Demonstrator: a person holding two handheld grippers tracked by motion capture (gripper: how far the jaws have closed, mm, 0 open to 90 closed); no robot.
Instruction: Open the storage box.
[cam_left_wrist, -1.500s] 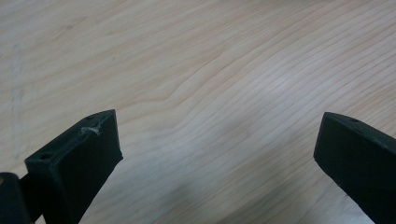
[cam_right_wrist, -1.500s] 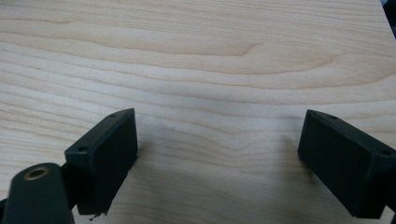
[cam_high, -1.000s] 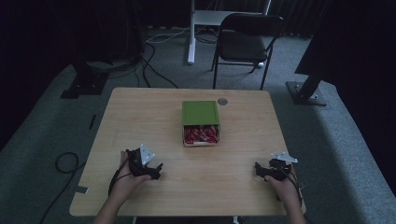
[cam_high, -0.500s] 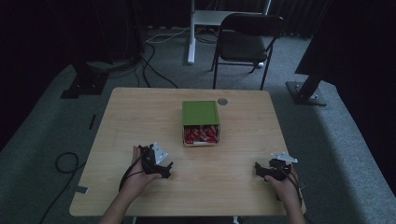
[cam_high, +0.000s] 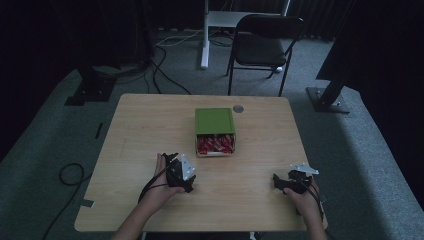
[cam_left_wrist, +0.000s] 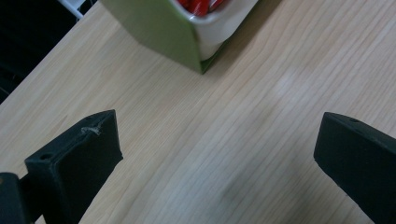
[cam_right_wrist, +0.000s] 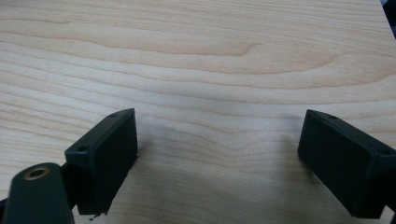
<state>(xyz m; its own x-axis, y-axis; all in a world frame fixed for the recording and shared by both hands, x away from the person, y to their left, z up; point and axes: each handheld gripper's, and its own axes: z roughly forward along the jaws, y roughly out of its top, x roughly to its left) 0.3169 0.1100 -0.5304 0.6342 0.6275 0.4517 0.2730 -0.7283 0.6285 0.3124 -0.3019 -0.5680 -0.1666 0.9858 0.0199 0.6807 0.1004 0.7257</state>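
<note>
Overhead, the left gripper (cam_high: 181, 172) sits just short of the green cardboard box with a white inner tray of red packets (cam_high: 215, 131) at mid pale wooden surface (cam_high: 150, 125), while the right gripper (cam_high: 292, 181) rests well apart near the front edge. Along the left gripper's own view its jaws gape wide and empty, the box corner (cam_left_wrist: 187, 32) ahead, so this looks like the approach; next it likely must close the gap and straddle the box. Along the right gripper's view, its jaws are also wide, holding nothing over bare wood.

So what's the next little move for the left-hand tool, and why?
Probably a short push forward toward the green box. The left gripper sits just short of the box's open end, where the red packets show. Its fingers are spread wide with bare table between them, so nothing is held yet.
</note>
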